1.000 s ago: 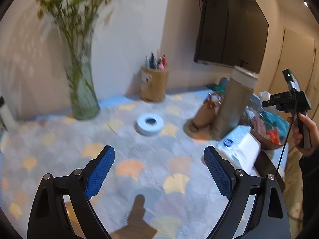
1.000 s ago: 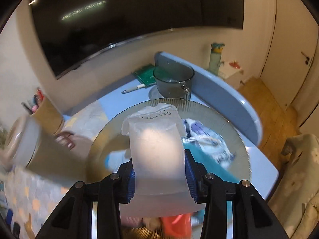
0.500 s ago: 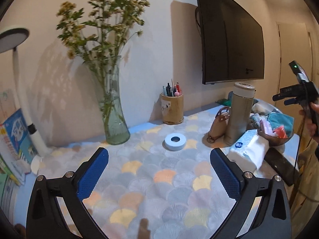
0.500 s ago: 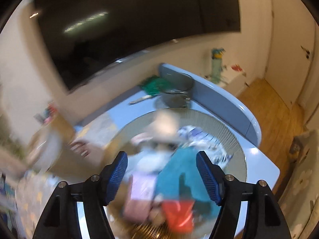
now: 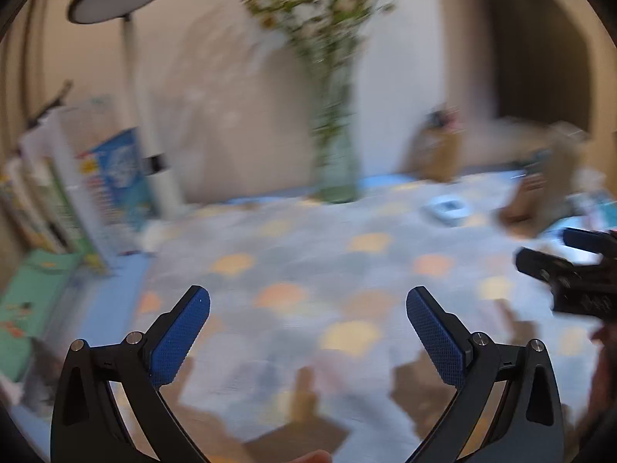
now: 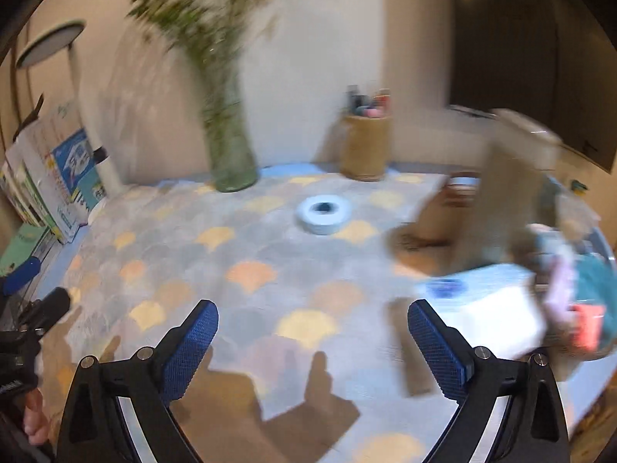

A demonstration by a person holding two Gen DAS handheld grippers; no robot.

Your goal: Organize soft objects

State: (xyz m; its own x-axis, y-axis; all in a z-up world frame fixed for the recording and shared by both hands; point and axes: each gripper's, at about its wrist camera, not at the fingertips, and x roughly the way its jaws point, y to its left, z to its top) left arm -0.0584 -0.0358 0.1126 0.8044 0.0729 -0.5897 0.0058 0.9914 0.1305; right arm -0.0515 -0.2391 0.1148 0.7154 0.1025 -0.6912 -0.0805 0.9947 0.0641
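hovering empty over the tabletop [image 6: 270,270]: left gripper [image 5: 308,328] spread wide, right gripper [image 6: 312,335] opening with nothing between. soft items sit heaped in the bowl [image 6: 601,239] at right edge, apparently gathered there for sorting.

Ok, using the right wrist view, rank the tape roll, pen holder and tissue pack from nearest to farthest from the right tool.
1. Tissue pack, just right of the right tool.
2. Tape roll, mid-table, ahead.
3. Pen holder, at the back by the wall.
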